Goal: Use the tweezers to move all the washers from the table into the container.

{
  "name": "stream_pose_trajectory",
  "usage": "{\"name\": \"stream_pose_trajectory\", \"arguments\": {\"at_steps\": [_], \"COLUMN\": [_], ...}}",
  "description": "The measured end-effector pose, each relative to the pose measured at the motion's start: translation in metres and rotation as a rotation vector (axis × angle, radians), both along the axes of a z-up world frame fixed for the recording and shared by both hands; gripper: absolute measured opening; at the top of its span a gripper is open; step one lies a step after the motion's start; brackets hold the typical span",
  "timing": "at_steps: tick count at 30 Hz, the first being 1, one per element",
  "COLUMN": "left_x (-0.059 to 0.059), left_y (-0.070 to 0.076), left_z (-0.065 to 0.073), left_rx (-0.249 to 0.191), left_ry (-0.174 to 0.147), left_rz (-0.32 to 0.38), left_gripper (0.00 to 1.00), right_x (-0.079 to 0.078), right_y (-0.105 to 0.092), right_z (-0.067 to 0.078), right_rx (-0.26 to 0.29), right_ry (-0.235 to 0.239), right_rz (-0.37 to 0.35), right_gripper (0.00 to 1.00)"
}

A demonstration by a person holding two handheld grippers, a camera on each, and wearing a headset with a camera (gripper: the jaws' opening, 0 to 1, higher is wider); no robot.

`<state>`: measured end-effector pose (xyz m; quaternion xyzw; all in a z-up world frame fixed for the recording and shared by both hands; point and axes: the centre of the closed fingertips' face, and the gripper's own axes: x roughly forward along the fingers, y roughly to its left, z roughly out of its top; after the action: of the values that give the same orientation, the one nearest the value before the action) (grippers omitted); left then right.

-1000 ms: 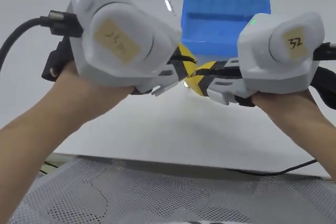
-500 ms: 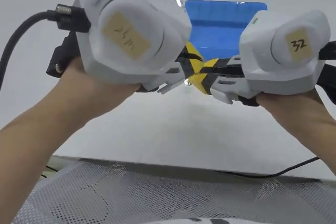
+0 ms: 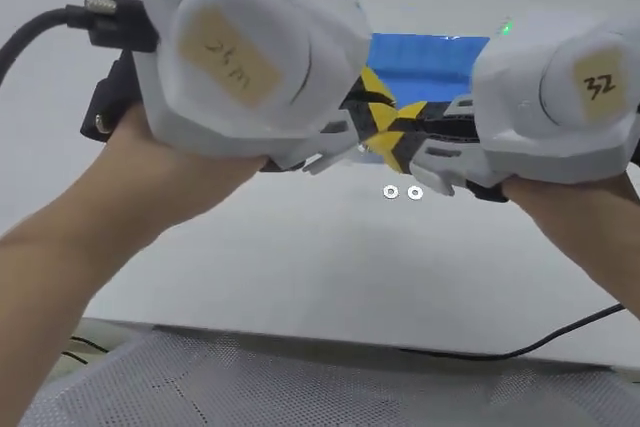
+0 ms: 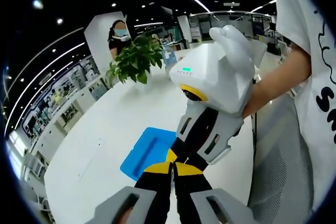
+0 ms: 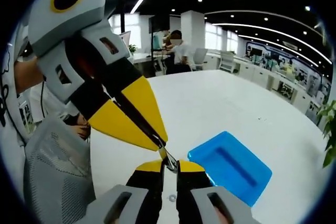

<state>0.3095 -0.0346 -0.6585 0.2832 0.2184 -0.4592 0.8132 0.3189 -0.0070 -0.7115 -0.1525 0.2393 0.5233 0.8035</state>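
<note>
The left hand-held gripper (image 5: 158,141), its wedge-shaped yellow jaws pressed together, grips the thin metal tweezers (image 5: 164,156). Their tip reaches into the narrow slot between the jaws of the right hand-held gripper (image 5: 169,170) (whether those pinch it, I cannot tell). The two meet tip to tip over the smooth white worktop (image 3: 300,257). Two small flat ring washers (image 3: 390,191) lie side by side on open surface, near the shallow blue rectangular container (image 3: 430,52).
</note>
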Motion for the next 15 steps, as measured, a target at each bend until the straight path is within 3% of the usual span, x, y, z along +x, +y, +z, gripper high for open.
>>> {"name": "stream_pose_trajectory", "arguments": {"at_steps": [9,14,15], "left_x": [0.017,0.029,0.036], "left_y": [-0.001,0.0,0.001], "left_z": [0.008,0.002,-0.003], "left_rx": [-0.001,-0.003,-0.005], "left_ry": [-0.046,-0.055,-0.052], "left_rz": [0.001,0.002,0.005], "left_gripper": [0.0,0.0,0.0], "right_x": [0.021,0.037,0.041], "right_y": [0.0,0.002,0.002], "right_z": [0.009,0.0,-0.004], "right_rx": [0.005,-0.008,-0.02], "right_ry": [-0.048,-0.06,-0.067], "right_rz": [-0.014,-0.019,-0.018], "right_gripper": [0.05,0.05,0.05]}}
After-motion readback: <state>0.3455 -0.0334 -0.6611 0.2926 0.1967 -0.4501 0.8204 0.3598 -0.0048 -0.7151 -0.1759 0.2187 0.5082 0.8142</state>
